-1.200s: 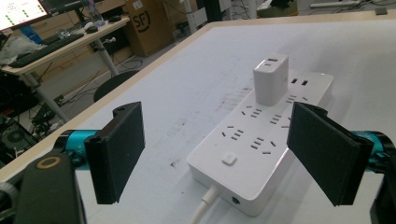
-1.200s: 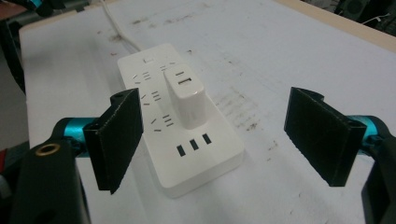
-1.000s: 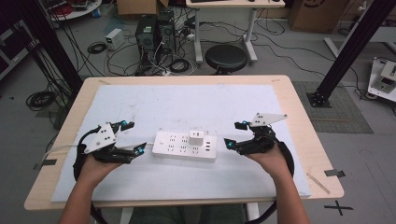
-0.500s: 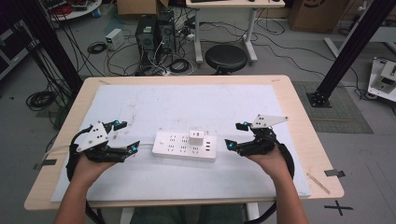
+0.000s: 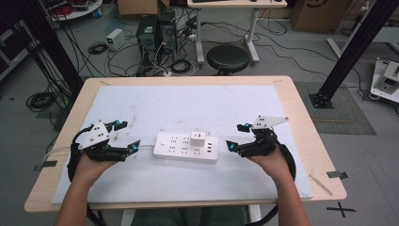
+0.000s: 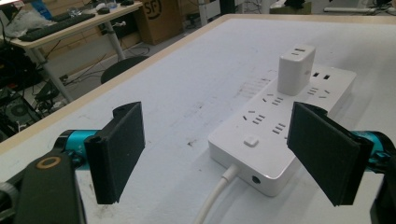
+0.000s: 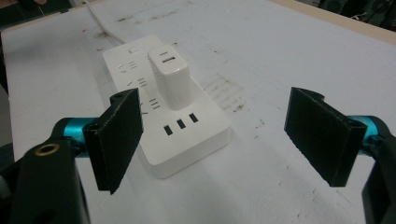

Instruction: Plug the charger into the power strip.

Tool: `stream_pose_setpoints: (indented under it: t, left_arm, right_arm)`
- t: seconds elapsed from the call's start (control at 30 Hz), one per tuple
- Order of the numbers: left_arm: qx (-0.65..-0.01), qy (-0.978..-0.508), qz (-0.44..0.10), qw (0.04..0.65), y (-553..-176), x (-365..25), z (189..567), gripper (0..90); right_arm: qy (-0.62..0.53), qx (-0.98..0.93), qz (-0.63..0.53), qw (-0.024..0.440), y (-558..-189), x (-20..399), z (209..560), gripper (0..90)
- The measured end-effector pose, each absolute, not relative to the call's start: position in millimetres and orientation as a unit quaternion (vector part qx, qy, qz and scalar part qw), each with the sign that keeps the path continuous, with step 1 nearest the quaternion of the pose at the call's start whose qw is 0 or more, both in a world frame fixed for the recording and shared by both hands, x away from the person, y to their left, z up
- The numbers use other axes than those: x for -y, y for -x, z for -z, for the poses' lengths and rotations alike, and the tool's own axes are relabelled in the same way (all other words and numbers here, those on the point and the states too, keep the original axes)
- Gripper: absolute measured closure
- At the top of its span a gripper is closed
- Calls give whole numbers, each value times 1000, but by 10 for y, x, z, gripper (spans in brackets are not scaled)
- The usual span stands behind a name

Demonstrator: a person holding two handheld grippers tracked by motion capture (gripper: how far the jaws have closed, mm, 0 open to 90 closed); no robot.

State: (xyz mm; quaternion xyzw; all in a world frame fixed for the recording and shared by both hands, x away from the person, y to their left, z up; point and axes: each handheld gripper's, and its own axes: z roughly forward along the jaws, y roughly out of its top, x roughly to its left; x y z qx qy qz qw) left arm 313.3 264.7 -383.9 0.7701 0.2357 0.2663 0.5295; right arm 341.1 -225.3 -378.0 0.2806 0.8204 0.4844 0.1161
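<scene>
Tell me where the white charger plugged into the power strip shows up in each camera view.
High view: the white charger stands at the picture's centre, on the power strip.
Left gripper view: upper right, toward the strip's far end.
Right gripper view: upper centre-left, toward the strip's near end.
Shared landmark: the strip's white cable leaves the end beside the left gripper.

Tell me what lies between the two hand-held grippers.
High view: the white power strip, a charger plugged into it, lies between the left hand-held gripper and right hand-held gripper.

Glossy white plastic power strip (image 5: 187, 147), matt, seemingly foam-padded claw jaws
</scene>
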Motion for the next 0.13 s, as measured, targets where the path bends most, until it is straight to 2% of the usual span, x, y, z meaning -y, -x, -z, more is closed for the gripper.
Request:
stream_pose_setpoints:
  t: [0.13]
  left_arm:
    - [-237,-769,-265,530,-3144,-2651,3843,192]
  right_arm:
    - [-282,-819,-485,119,-3394,2254,3771,198]
